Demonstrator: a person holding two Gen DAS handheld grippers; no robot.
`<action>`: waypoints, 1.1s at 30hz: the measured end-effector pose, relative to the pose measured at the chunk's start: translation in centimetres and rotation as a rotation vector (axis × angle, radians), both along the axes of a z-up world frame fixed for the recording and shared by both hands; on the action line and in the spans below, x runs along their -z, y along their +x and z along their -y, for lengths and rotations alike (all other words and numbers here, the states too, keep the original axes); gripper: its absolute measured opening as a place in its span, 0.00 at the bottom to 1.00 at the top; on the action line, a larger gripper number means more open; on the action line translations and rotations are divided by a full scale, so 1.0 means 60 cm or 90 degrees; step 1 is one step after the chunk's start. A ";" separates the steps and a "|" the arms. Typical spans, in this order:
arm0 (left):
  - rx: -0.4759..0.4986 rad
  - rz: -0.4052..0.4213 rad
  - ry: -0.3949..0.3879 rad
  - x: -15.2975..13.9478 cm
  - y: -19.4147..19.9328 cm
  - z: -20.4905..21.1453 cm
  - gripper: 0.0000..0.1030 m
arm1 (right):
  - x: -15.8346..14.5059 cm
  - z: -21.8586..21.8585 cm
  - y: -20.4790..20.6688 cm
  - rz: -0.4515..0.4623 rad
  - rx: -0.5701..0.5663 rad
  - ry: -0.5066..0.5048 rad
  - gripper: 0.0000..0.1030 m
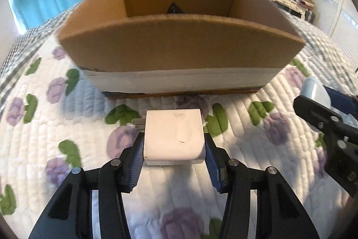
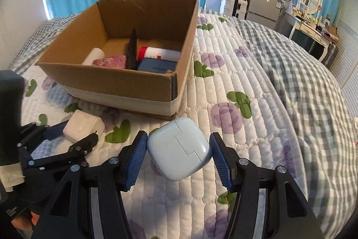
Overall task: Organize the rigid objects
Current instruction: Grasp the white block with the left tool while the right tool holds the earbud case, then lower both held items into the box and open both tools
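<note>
My left gripper (image 1: 174, 147) is shut on a white power adapter (image 1: 174, 138), held just above the quilt in front of the cardboard box (image 1: 179, 46). It also shows in the right wrist view (image 2: 84, 125). My right gripper (image 2: 179, 153) has its jaws around a pale blue rounded case (image 2: 179, 148). The left pad touches it and a small gap shows at the right pad. The case peeks in at the right of the left wrist view (image 1: 315, 91). The box (image 2: 111, 82) holds a blue case, a white bottle with a red band, a white roll, a pink item and a dark pointed object.
The floral quilt (image 2: 223, 104) covers the bed, with a grey checked blanket (image 2: 302, 73) at the right. Blue curtains hang behind the box. A TV, fridge and dressing table stand at the far right wall.
</note>
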State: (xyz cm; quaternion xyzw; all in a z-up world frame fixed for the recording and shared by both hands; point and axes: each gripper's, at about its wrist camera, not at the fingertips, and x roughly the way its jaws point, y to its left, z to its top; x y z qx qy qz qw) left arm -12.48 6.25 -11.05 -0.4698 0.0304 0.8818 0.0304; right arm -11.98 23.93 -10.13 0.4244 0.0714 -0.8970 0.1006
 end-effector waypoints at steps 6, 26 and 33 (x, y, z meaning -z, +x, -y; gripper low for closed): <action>0.007 -0.061 -0.007 -0.088 0.061 0.019 0.49 | -0.049 0.002 0.040 -0.035 -0.007 -0.003 0.56; -0.001 -0.224 -0.008 -0.278 -0.056 0.053 0.49 | -0.287 0.047 -0.015 -0.189 -0.088 -0.027 0.56; -0.013 -0.180 0.006 -0.205 -0.175 0.055 0.49 | -0.257 0.070 -0.126 -0.169 -0.097 -0.034 0.56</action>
